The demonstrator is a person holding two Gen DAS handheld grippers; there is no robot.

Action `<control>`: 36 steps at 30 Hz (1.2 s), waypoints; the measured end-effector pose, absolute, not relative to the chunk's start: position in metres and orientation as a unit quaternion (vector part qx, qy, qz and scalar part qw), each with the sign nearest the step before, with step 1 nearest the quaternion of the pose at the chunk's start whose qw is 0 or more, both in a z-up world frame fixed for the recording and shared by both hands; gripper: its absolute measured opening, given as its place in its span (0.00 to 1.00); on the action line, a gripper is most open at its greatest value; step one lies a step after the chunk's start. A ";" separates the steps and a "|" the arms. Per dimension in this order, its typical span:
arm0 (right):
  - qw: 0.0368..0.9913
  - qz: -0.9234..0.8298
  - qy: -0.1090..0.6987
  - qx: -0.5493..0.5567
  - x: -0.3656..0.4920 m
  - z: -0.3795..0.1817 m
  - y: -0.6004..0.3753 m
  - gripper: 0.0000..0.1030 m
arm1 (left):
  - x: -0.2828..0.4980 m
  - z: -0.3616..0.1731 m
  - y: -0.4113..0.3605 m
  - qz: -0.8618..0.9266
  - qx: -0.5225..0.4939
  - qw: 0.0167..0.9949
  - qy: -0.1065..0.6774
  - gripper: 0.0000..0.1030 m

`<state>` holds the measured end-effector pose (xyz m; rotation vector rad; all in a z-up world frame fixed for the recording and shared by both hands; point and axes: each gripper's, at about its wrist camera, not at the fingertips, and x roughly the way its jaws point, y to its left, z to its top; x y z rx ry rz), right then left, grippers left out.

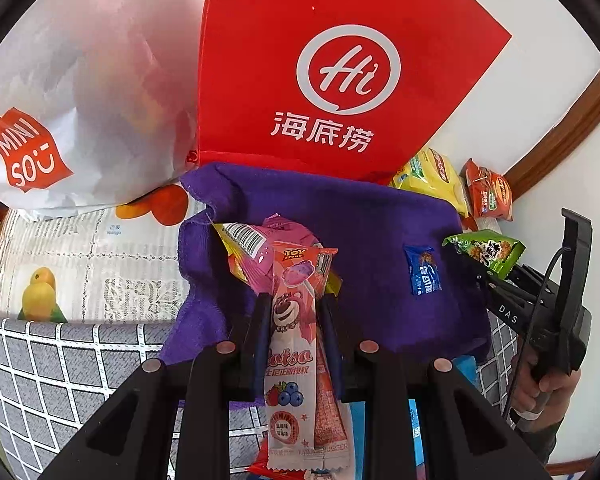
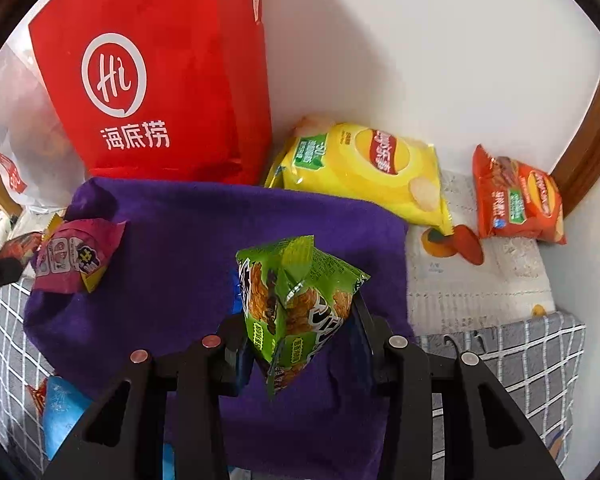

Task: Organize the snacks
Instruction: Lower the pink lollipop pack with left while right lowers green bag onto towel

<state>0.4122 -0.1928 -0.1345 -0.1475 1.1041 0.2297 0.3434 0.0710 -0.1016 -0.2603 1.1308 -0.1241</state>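
Left wrist view: the left gripper (image 1: 294, 312) has its jaws clamped on a pink lollipop packet (image 1: 296, 328) above the purple cloth (image 1: 380, 232), a blue sachet (image 1: 423, 270) lying on it.

Right wrist view: the right gripper (image 2: 300, 332) grasps a green snack bag (image 2: 296, 304) over the cloth; a yellow chip bag (image 2: 364, 168) and an orange one (image 2: 518, 200) lie by the wall.

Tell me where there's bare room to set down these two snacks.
Bare purple cloth between the magenta packet and the green snack bag. Bare checked cover at right. Crowded by the wall: yellow chip bag, orange chip bag.
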 end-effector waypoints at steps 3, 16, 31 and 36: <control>0.841 0.106 0.525 -0.075 0.412 -0.137 -0.190 0.40 | 0.344 -0.102 0.070 -0.057 -0.119 0.834 0.535 0.23; 0.826 0.114 0.544 -0.096 0.411 -0.151 -0.180 0.40 | 0.347 -0.110 0.064 -0.057 -0.111 0.828 0.547 0.23; 0.817 0.120 0.552 -0.116 0.410 -0.159 -0.172 0.40 | 0.351 -0.123 0.054 -0.070 -0.113 0.817 0.561 0.23; 0.815 0.120 0.554 -0.120 0.410 -0.162 -0.170 0.40 | 0.352 -0.125 0.056 -0.065 -0.116 0.816 0.562 0.23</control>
